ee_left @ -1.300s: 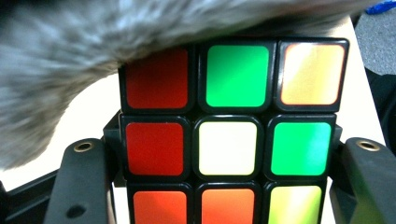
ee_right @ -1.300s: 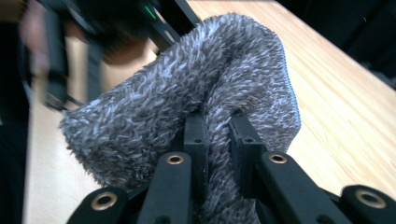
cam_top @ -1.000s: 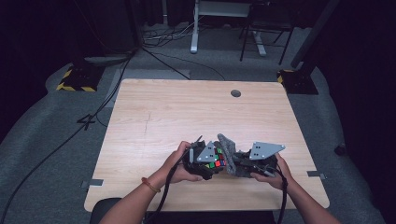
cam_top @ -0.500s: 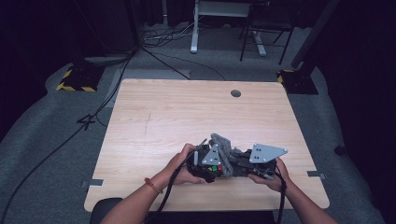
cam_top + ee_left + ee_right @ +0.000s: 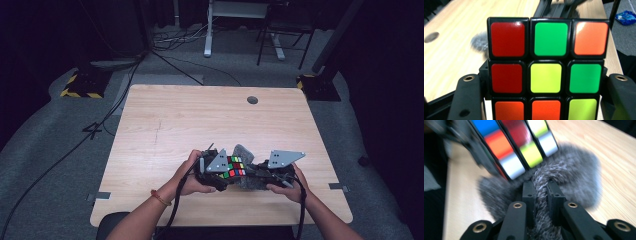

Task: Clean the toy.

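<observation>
My left gripper [image 5: 226, 172] has turned the cube [image 5: 547, 67], clenched between its jaws, so its colours face up, touching the grey cloth [image 5: 564, 180] pinched in my right gripper [image 5: 541, 188], for wiping.

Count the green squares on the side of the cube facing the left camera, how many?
2 for sure on the cube: top row middle, and middle row right. The bottom row is cut off by the picture edge, but its squares look orange, orange and yellow-green.

A wooden table [image 5: 165, 130] stands on grey carpet [image 5: 45, 150], cables [image 5: 170, 60] trailing behind it.
</observation>
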